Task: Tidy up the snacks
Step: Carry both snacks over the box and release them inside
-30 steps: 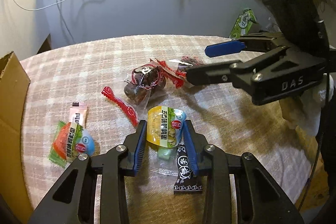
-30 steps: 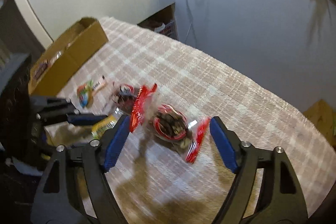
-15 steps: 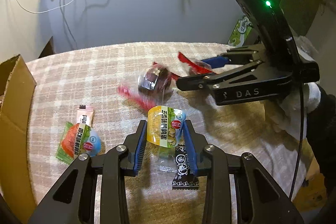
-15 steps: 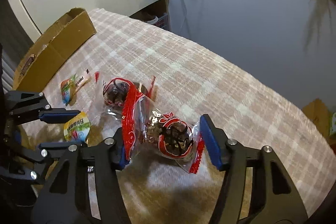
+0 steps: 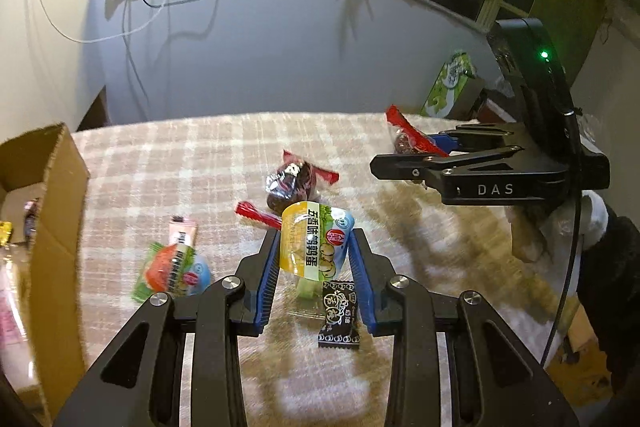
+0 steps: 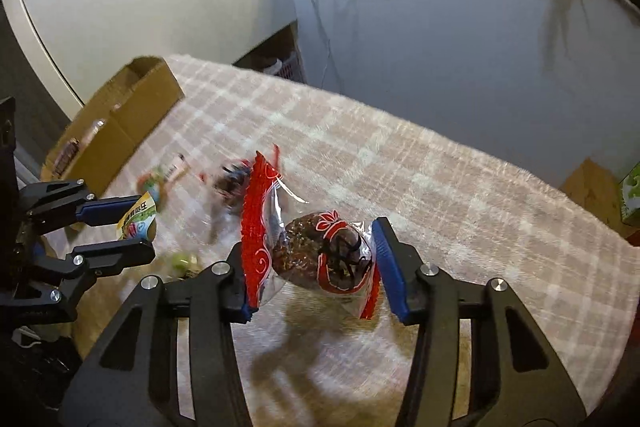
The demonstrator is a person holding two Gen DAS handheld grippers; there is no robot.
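Where the left wrist view ends at the left edge, cuts off cardboard box [image 5: 60, 211], inside hard to read. Shows left gripper [image 5: 314, 259] clamped on yellow-blue egg packet [image 5: 316, 239], lifted over checked cloth [image 5: 200, 155], higher than a second ago. Leaves black candy [image 5: 339, 313] lying below.

From right wrist view, blurs small snacks [image 6: 168, 179] near box. Shows right gripper [image 6: 312, 259], jaws just closing, now pinching red-edged clear packet [image 6: 320, 255], raised off cloth, before lying there.
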